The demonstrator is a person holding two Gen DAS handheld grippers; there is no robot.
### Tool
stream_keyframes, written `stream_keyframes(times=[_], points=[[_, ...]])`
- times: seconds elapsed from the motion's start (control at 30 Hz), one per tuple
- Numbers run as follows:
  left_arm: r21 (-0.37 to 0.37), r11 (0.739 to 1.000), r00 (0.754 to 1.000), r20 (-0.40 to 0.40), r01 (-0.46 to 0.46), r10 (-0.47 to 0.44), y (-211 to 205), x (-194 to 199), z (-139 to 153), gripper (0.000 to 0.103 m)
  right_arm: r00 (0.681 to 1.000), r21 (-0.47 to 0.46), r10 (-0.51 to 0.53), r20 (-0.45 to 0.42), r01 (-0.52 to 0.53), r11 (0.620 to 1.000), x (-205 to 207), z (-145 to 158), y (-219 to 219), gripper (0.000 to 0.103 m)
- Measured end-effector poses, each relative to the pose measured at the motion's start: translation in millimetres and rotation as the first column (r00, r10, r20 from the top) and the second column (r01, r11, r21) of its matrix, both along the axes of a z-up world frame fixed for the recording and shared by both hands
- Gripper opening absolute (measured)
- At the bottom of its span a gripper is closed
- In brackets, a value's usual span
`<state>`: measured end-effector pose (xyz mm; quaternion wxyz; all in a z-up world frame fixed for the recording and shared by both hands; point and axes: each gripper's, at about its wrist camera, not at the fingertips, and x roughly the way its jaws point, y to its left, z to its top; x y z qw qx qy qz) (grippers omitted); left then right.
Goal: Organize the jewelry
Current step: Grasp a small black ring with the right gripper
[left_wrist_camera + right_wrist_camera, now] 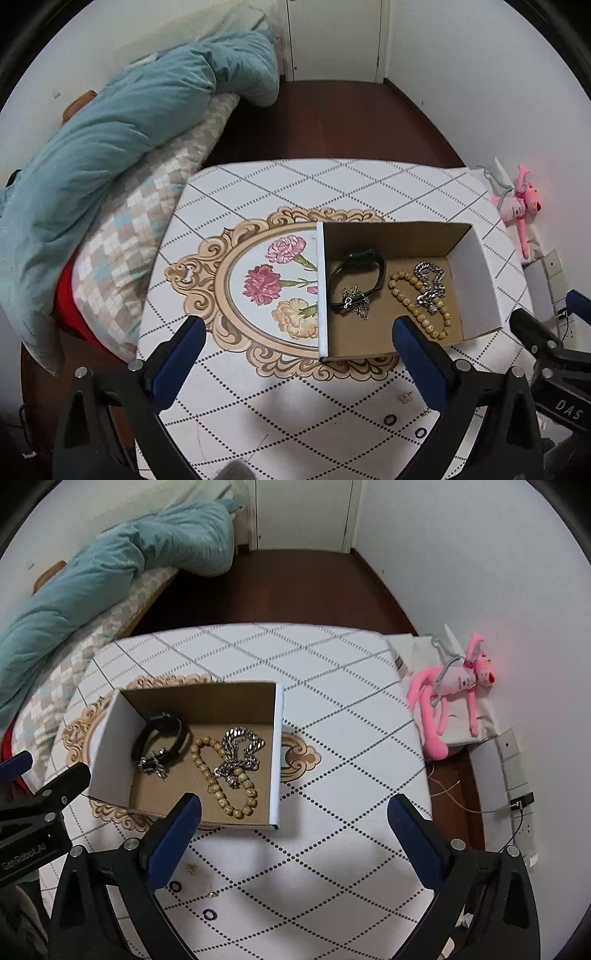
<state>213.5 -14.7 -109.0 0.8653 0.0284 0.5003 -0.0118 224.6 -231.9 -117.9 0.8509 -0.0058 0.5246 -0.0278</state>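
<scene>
An open cardboard box (476,273) is sitting on the desk (258,184), and most of the jewelry is lying inside it on its brown floor. At the left side of the box a black watch (356,275) is lying, with a small silver pendant (354,301) touching its lower part. Just beside it a beaded bracelet (419,304) of pale tan beads is stretching toward the near edge, and a silver chain (430,282) is lying partly over its upper beads. In front of the box, on the desk surface, some small pieces are lying apart from each other: two black rings (208,914), a little gold stud (406,397) and another tiny gold piece (211,894) that is too small to tell. The left gripper (299,365) is hovering over the near part of the desk with its blue fingers (181,365) standing wide apart and holding nothing. The right gripper (293,843) is hovering beside it, its fingers (173,843) also spread wide and empty. The letters "DAS" are showing on the right gripper body in the left wrist view, and "GeoRobot.AI" seems to be written on the left one in the right wrist view. A pink plush toy (450,698) is lying to the right of the desk, and a bed with a teal duvet (110,147) is standing at the left.
</scene>
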Motion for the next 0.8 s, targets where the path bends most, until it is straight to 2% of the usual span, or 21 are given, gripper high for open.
stream_keyframes(times=[0.3,0.47,0.57,0.6,0.7,0.8], points=[[-0.025,1.0,0.996,0.086,-0.008,0.01,7.2,-27.0,38.1,0.103,0.991,0.029,-0.02,0.129,0.016,0.999,-33.8,53.2,-0.7,0.102],[-0.016,1.0,0.996,0.09,-0.021,0.023,10.2,-39.2,45.7,0.103,0.99,0.064,-0.031,0.138,0.022,0.998,-46.8,64.0,-3.4,0.102],[0.0,0.999,0.998,0.053,-0.033,0.033,13.7,-46.0,30.6,0.103,0.996,0.106,-0.029,0.084,0.02,0.994,-54.3,48.6,-3.0,0.102],[-0.001,0.999,0.999,0.031,-0.036,0.036,15.8,-47.6,20.6,0.103,0.998,0.098,-0.026,0.052,0.021,0.995,-57.6,34.6,-0.6,0.102],[0.015,0.999,0.997,-0.061,-0.05,0.05,24.5,-52.1,-19.0,0.103,1.0,0.075,-0.014,-0.023,0.016,0.997,-68.0,-6.7,6.7,0.102],[0.065,0.997,0.987,-0.148,-0.044,0.053,31.0,-59.5,-63.0,0.103,0.996,0.103,-0.002,-0.084,0.011,0.995,-79.6,-47.2,14.1,0.1]])
